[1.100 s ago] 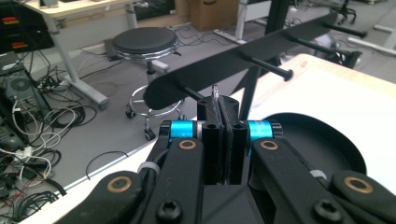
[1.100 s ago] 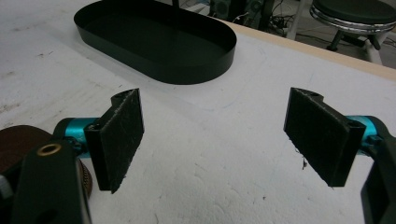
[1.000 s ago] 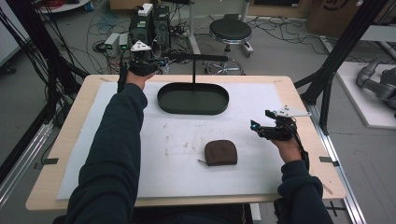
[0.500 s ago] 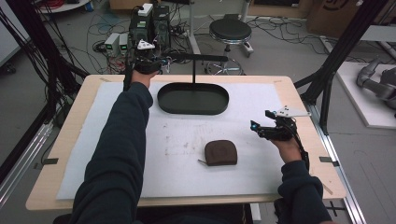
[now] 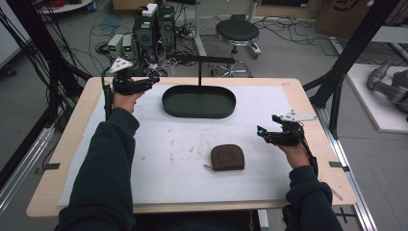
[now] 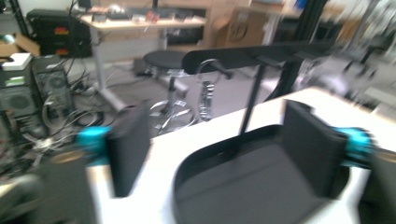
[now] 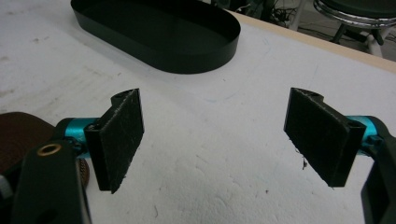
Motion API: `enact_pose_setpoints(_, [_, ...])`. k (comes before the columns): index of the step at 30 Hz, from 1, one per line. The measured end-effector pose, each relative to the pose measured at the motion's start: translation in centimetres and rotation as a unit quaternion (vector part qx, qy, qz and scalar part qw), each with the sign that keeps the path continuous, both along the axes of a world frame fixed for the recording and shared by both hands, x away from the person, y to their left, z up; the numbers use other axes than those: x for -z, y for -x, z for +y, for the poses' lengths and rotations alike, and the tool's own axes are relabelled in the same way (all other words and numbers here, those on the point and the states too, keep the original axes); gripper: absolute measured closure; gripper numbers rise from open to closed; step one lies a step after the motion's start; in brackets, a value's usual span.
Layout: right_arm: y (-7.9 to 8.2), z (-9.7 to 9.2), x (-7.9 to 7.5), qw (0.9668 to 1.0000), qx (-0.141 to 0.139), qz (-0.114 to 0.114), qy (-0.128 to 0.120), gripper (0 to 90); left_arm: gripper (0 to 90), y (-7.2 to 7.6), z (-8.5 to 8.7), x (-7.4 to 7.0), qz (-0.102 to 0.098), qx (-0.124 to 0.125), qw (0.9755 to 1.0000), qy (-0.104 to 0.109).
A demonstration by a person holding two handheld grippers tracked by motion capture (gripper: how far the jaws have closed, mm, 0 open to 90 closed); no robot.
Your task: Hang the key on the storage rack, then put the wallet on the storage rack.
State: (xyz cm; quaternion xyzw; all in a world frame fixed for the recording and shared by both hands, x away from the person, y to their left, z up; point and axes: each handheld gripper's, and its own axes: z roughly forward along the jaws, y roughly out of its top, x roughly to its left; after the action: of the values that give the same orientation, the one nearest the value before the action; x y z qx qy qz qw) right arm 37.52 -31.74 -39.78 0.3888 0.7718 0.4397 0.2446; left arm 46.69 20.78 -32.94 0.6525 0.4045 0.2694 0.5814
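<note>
A black oval tray (image 5: 166, 103) lies at the back middle of the white mat, and a thin post behind it carries a black crossbar (image 5: 202, 59). A metal key ring (image 6: 206, 88) hangs from that crossbar (image 6: 252, 53). My left gripper (image 5: 153, 79) hovers at the back left, just left of the tray (image 6: 187, 163). It points toward the tray, open and empty. A brown pouch (image 5: 227, 157) rests on the mat nearer the front. My right gripper (image 5: 262, 131) is to the pouch's right, open and empty, with the pouch (image 7: 18, 135) beside its left jaw.
The white mat (image 5: 144, 168) covers most of the wooden table. Behind the table stand computer towers (image 5: 154, 24) and a round stool (image 5: 236, 31) among cables. A black frame post (image 5: 337, 91) rises at the table's right rear corner.
My left gripper has drawn back from beyond the table's far edge, moving left and nearer to me. The right gripper and the pouch have not moved.
</note>
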Motion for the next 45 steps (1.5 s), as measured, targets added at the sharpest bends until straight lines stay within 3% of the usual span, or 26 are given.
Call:
enact_pose_setpoints(1, [0.0, 0.0, 0.0, 1.0, 0.0, 0.0, 0.0, 20.3, 16.0, 0.0, 0.0, 0.0, 0.0, 0.0, 1.0, 0.0])
enact_pose_setpoints(2, [-0.1, 0.1, 0.1, 1.0, -0.004, 0.003, 0.005, 20.3, 14.3, 1.6, 0.7, 0.2, -0.012, 0.003, 0.9999, 0.009])
enact_pose_setpoints(4, [-0.2, 0.3, 0.2, 0.9999, -0.006, 0.005, 0.011, 20.2, 14.3, 3.0, 1.3, 0.4, -0.012, 0.003, 0.9999, 0.002])
enact_pose_setpoints(5, [-0.2, 0.4, 0.2, 0.9999, -0.007, 0.008, 0.011, 20.3, 14.3, 3.0, 1.3, 0.4, -0.012, 0.003, 0.9999, 0.002])
enact_pose_setpoints(7, [-0.2, 0.6, 0.3, 0.9998, -0.009, 0.013, 0.011, 20.3, 14.3, 4.8, 1.8, 0.9, -0.012, 0.001, 0.9998, -0.015])
enact_pose_setpoints(9, [-0.2, 0.6, 0.3, 0.9998, -0.01, 0.013, 0.011, 20.3, 14.3, 5.3, 2.0, 1.2, -0.012, 0.002, 0.9998, -0.014])
enact_pose_setpoints(13, [-0.4, 0.9, 0.4, 0.9995, -0.025, 0.015, 0.008, 20.3, 14.4, 7.0, 2.2, 2.8, -0.004, 0.006, 0.9995, -0.031])
enact_pose_setpoints(16, [-0.3, 1.2, 0.4, 0.9992, -0.036, 0.016, 0.01, 20.2, 14.4, 8.4, 2.3, 4.1, 0.002, 0.005, 0.9994, -0.033])
enact_pose_setpoints(24, [0.6, 2.0, 0.1, 0.9969, -0.076, 0.009, 0.017, 20.3, 14.5, 9.9, 2.7, 5.6, 0.009, 0.009, 0.9992, -0.038])
enact_pose_setpoints(28, [1.6, 3.0, -0.1, 0.9927, -0.117, -0.006, 0.029, 20.3, 14.6, 10.3, 2.9, 6.3, 0.012, 0.011, 0.9992, -0.035])
enact_pose_setpoints(35, [2.2, 4.5, 0.6, 0.982, -0.18, -0.004, 0.058, 20.3, 14.8, 10.7, 3.0, 7.4, 0.017, 0.007, 0.999, -0.041])
enact_pose_setpoints(37, [2.3, 4.8, 0.7, 0.9805, -0.187, -0.002, 0.06, 20.3, 14.9, 10.9, 3.1, 7.3, 0.014, 0.005, 0.999, -0.042])
enact_pose_setpoints(38, [2.5, 5.2, 0.9, 0.977, -0.204, 0.0, 0.061, 20.4, 15.2, 11.0, 3.1, 7.3, 0.014, 0.005, 0.999, -0.042])
enact_pose_setpoints(40, [2.7, 5.3, 0.9, 0.9763, -0.207, 0.003, 0.063, 20.4, 15.3, 11.3, 3.2, 7.3, 0.012, 0.003, 0.999, -0.042])
enact_pose_setpoints(41, [2.9, 5.8, 1.3, 0.9735, -0.22, 0.012, 0.062, 20.4, 15.3, 11.3, 3.3, 7.3, 0.012, 0.003, 0.9991, -0.041])
enact_pose_setpoints(42, [2.9, 5.8, 1.3, 0.9735, -0.22, 0.012, 0.062, 20.4, 15.3, 11.3, 3.3, 7.3, 0.013, 0.002, 0.999, -0.042])
enact_pose_setpoints(43, [2.9, 6.0, 1.5, 0.9708, -0.232, 0.018, 0.059, 20.4, 15.3, 11.3, 3.4, 7.3, 0.014, 0.0, 0.9991, -0.04])
enact_pose_setpoints(44, [3.2, 6.6, 1.9, 0.9653, -0.252, 0.03, 0.062, 20.3, 15.3, 11.2, 3.4, 7.4, 0.014, -0.002, 0.9991, -0.04])
enact_pose_setpoints(45, [3.2, 6.8, 2.0, 0.9624, -0.262, 0.033, 0.062, 20.4, 15.4, 11.2, 3.4, 7.4, 0.014, -0.002, 0.9991, -0.04])
